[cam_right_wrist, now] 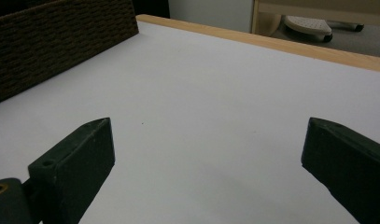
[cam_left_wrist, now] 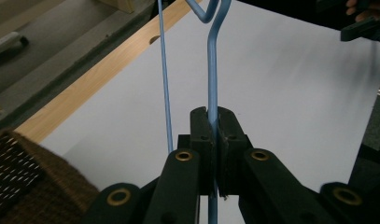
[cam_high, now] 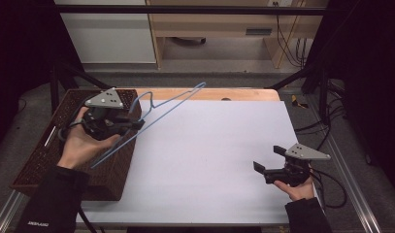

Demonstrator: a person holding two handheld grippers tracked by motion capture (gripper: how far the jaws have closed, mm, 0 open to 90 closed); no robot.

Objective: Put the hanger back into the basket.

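Observation:
A blue wire hanger [cam_high: 172, 108] hangs in the air above the table's left side, its hook toward the far edge. My left gripper [cam_high: 137, 124] is shut on it over the brown wicker basket [cam_high: 44, 160]. In the left gripper view the jaws clamp one blue wire of the hanger [cam_left_wrist: 211, 70], and a second wire runs past on the left. My right gripper [cam_high: 269, 158] stands open low over the white table top [cam_high: 209, 155] at the right, with nothing between its jaws. The right gripper view has the two jaws wide apart around my right gripper [cam_right_wrist: 208, 144].
The wicker basket [cam_right_wrist: 57, 42] stands along the table's left edge. A wooden strip [cam_high: 219, 93] borders the far edge of the white surface. Beyond the table are a cabinet and cables on the floor.

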